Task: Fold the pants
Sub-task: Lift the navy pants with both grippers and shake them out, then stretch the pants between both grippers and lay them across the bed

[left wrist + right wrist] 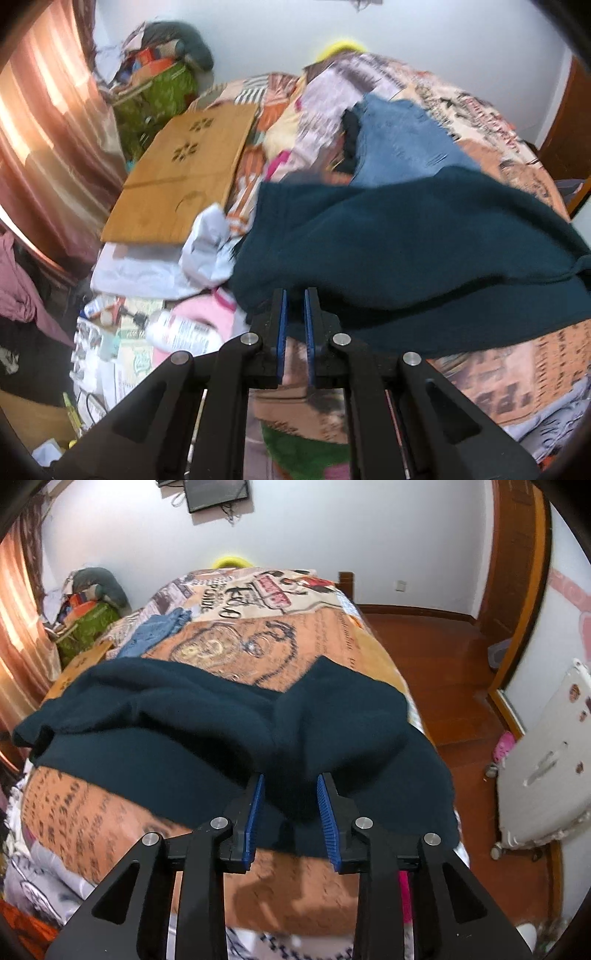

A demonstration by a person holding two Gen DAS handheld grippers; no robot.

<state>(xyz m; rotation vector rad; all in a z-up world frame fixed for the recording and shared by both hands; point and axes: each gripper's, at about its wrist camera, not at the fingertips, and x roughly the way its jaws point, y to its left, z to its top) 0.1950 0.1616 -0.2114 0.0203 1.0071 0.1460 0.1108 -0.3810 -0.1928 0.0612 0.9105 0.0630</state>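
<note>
Dark teal pants (pixel 406 251) lie bunched across the patterned bedspread (pixel 517 369); they also show in the right wrist view (pixel 221 738). My left gripper (pixel 295 295) is at the near left edge of the pants, its blue pads a narrow gap apart, with nothing clearly between them. My right gripper (pixel 291 781) is open, its blue pads wide apart over the near right edge of the pants, holding nothing.
Blue jeans (pixel 399 144) lie farther back on the bed, also visible in the right wrist view (pixel 155 631). A wooden board (pixel 181 173), white cloth (pixel 207 247) and a bottle (pixel 181 328) lie left. The wooden floor (pixel 454 657) and a white panel (pixel 546 760) are right of the bed.
</note>
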